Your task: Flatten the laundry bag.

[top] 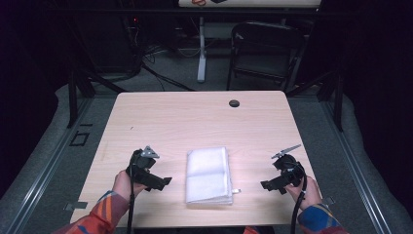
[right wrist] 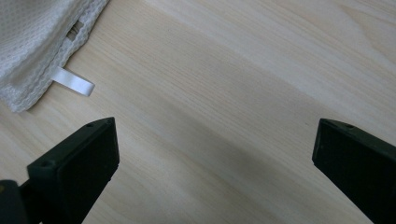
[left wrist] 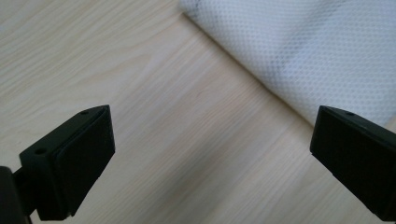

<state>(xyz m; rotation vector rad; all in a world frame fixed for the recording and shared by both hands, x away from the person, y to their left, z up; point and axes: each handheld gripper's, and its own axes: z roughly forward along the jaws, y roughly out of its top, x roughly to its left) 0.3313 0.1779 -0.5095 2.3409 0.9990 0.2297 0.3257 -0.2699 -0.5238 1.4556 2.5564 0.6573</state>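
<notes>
Both claws sit low over the desk (top: pixel 160 114), one either side of the folded towel (top: pixel 208 175). Left claw (top: pixel 163 182): jaws wide apart, nothing between them, bare wood under the gap. In the left gripper view the left claw (left wrist: pixel 212 154) has the towel (left wrist: pixel 308 51) ahead and to its right-hand jaw side, its folded edge running diagonally; that jaw overlaps the towel's edge in the picture, can't tell if it touches. Right claw (top: pixel 265 185): jaws also wide apart, empty, pointing in toward the towel. In the right gripper view the right claw (right wrist: pixel 215 154) has the towel (right wrist: pixel 37 42) corner ahead and off past its left-hand jaw, clear of both jaws, only bare desk in the gap. White tag (right wrist: pixel 73 83) sticks out from the towel's hem toward the right claw, lying flat on the wood; also visible in the high view as the tag (top: pixel 235 191) at the towel's near corner on the right claw's side. Towel lies flat, squarely folded, between the two claws, near each. Small dark grommet (top: pixel 234 103) far out past the towel, well apart from both claws. Folding chair (top: pixel 263 51) on the floor beyond the desk's far edge.
</notes>
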